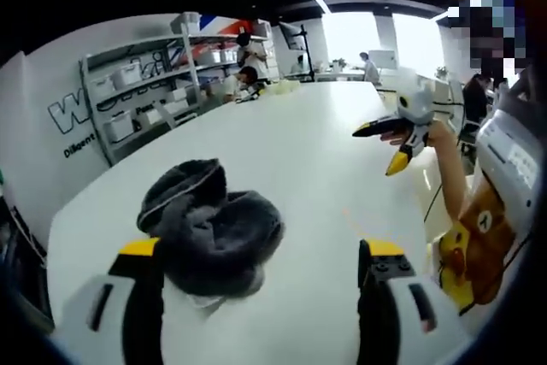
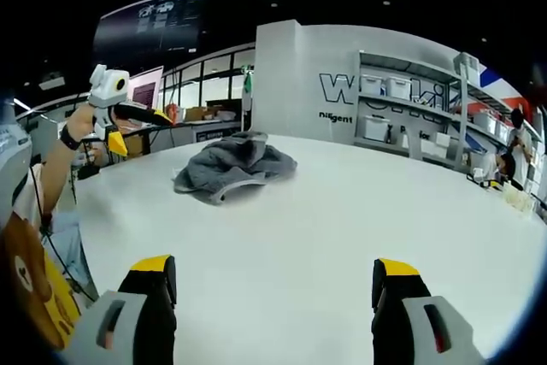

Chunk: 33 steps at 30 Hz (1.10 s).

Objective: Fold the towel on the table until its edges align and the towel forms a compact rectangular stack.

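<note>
A dark grey towel [image 1: 209,228] lies crumpled in a heap on the white table [image 1: 299,151]. In the left gripper view it sits just ahead of my left gripper [image 1: 261,250], partly between the jaws and close to the left one. That gripper is open and holds nothing. In the right gripper view the towel [image 2: 235,167] lies well beyond my right gripper [image 2: 273,267], which hangs open over bare table [image 2: 342,211]. Each gripper also appears in the other's view, held up in a hand off the table: the right gripper [image 1: 382,147] and the left gripper [image 2: 141,130].
Shelving with white bins [image 1: 141,96] stands past the table's far left side, next to a wall with lettering [image 2: 350,91]. People sit at the table's far end [image 1: 248,83]. The operator's body in a yellow bear print [image 1: 474,245] is at the right.
</note>
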Each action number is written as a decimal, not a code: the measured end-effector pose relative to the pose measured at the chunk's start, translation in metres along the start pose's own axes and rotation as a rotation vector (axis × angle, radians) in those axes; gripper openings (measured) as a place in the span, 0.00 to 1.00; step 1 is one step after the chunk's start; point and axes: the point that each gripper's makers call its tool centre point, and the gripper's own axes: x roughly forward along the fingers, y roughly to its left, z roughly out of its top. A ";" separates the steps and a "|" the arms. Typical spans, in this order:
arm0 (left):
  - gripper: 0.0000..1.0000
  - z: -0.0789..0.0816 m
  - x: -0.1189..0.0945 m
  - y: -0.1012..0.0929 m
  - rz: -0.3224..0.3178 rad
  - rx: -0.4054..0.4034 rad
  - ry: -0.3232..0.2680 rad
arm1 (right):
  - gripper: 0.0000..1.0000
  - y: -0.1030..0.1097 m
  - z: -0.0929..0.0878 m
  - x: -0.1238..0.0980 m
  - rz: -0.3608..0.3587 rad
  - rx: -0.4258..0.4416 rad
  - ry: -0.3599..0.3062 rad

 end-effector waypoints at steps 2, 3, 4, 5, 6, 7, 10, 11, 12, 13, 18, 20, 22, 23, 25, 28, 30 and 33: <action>1.00 0.001 0.004 0.003 -0.011 -0.003 0.007 | 0.99 0.001 0.000 0.000 0.002 -0.004 0.001; 1.00 0.002 0.006 0.005 -0.016 -0.006 0.010 | 0.99 0.002 0.000 0.000 0.003 -0.005 0.001; 1.00 0.003 0.009 0.007 -0.019 -0.008 0.011 | 0.99 0.002 0.000 -0.001 0.003 -0.006 0.001; 1.00 0.004 0.011 0.008 -0.022 -0.008 0.014 | 0.99 0.002 0.000 -0.001 0.002 -0.006 0.003; 1.00 0.005 0.014 0.010 -0.026 -0.008 0.020 | 0.99 0.002 0.000 -0.001 0.000 -0.006 0.003; 1.00 0.005 0.016 0.010 -0.028 -0.008 0.024 | 0.99 0.002 0.000 -0.002 -0.002 -0.006 0.003; 1.00 0.008 0.026 0.013 -0.042 0.003 0.040 | 0.99 0.002 0.001 -0.004 -0.007 -0.005 0.001; 1.00 0.008 0.031 0.013 -0.051 0.009 0.054 | 0.99 0.002 0.000 -0.004 -0.009 -0.005 0.002; 1.00 0.008 0.034 0.013 -0.059 0.015 0.064 | 0.99 0.001 0.000 -0.005 -0.011 -0.005 0.002; 1.00 0.009 0.037 0.014 -0.064 0.014 0.070 | 0.99 0.001 0.000 -0.005 -0.013 -0.004 0.003; 1.00 0.013 0.052 0.019 -0.083 0.027 0.097 | 0.99 0.000 -0.002 -0.007 -0.019 -0.001 0.003; 1.00 0.014 0.055 0.021 -0.090 0.021 0.102 | 0.99 0.000 -0.002 -0.008 -0.020 0.000 0.003; 1.00 0.015 0.063 0.027 -0.092 0.014 0.116 | 0.99 -0.001 -0.004 -0.009 -0.023 0.001 0.005; 1.00 0.015 0.065 0.029 -0.090 0.011 0.127 | 0.99 -0.002 -0.004 -0.010 -0.025 0.003 0.005; 1.00 0.016 0.070 0.034 -0.088 0.007 0.138 | 0.99 -0.003 -0.005 -0.011 -0.028 0.006 0.005; 1.00 0.017 0.077 0.040 -0.087 0.003 0.154 | 0.99 -0.005 -0.007 -0.012 -0.035 0.012 0.003; 1.00 0.018 0.080 0.042 -0.086 0.002 0.162 | 0.99 -0.006 -0.008 -0.013 -0.038 0.016 0.003; 1.00 0.019 0.086 0.045 -0.092 0.006 0.177 | 0.99 -0.007 -0.010 -0.014 -0.043 0.021 0.004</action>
